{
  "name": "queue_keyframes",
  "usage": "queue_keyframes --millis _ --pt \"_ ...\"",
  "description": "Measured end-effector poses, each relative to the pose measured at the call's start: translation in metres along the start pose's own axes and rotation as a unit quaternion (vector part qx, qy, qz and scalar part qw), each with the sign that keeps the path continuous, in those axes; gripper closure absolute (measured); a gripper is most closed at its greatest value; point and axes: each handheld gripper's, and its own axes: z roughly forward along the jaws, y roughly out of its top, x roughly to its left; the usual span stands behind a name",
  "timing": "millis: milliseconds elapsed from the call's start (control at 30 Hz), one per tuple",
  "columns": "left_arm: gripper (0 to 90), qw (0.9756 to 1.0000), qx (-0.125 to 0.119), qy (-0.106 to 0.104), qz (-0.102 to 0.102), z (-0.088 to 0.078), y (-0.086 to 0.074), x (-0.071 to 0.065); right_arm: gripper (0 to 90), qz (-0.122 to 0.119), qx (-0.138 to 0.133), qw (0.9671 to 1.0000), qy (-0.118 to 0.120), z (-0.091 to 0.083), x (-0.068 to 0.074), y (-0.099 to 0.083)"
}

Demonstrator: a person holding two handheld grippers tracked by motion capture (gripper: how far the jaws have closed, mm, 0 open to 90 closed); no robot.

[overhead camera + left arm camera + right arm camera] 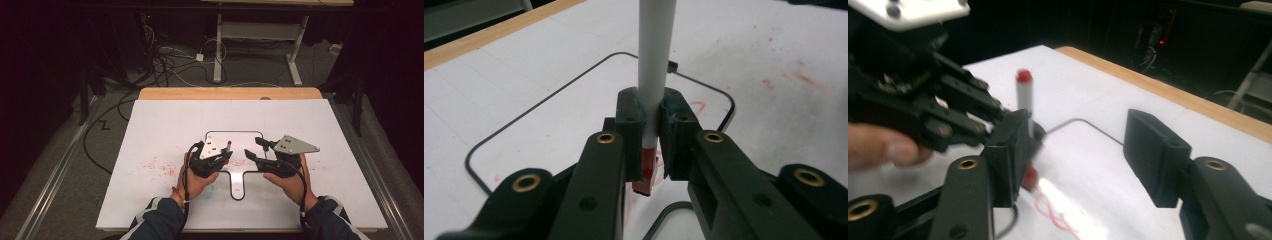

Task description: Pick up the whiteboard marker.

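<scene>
Upright, marker (655, 75) in left gripper (651, 135), board (300, 200) edges distant

We see both forearms, in dark sleeves, come in over the tabletop's near edge and meet near its middle. The left hand (196, 181) grips the left gripper (223, 156) from below; its jaws are clamped on a pen (655, 75) that stands upright between them, red tip down. The right hand (289, 181) holds the right gripper (254, 148), jaws spread wide with nothing between them, pointed at the left gripper. The two grippers sit just beside each other, a cable trailing from each back along its wrist.
</scene>
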Motion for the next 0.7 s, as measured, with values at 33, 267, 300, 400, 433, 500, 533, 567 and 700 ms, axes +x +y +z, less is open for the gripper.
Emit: queue_keyframes --millis 33,267,300,400,433,500,533,567,700 --pt "78.7 1.0 0.0 -0.001 -0.001 -0.001 -0.001 0.001 43.6 0.0 0.0 1.0 0.0 0.0 0.0 0.0" --pt "78.7 0.9997 0.011 0.009 0.017 -0.002 -0.004 0.006 40.7 -0.049 0.002 0.9984 -0.027 -0.02 -0.006 -0.018" --pt "78.7 0.9998 0.011 0.008 0.016 -0.003 -0.005 0.007 40.0 -0.053 0.001 0.9981 -0.031 -0.023 -0.007 -0.021" --pt "78.7 0.9998 0.011 0.012 0.015 -0.003 -0.006 0.009 37.6 -0.062 0.002 0.9974 -0.037 -0.031 -0.009 -0.029" --pt "78.7 0.9998 0.01 0.01 0.011 -0.004 -0.007 0.01 37.3 -0.069 0.002 0.9967 -0.042 -0.034 -0.009 -0.032" --pt "78.7 0.9998 0.011 0.012 0.008 -0.004 -0.008 0.012 35.5 -0.077 0.002 0.996 -0.046 -0.039 -0.01 -0.037" --pt "78.7 0.9999 0.01 0.011 0.007 -0.004 -0.009 0.012 34.9 -0.083 0.004 0.9952 -0.052 -0.042 -0.011 -0.039" --pt "78.7 0.9999 0.008 0.01 0.004 -0.004 -0.009 0.013 34.7 -0.085 0.006 0.9947 -0.057 -0.044 -0.011 -0.041" --pt "78.7 0.9999 0.011 0.006 -0.001 -0.004 -0.011 0.016 30.9 -0.071 0.005 0.9948 -0.073 -0.051 -0.015 -0.049"
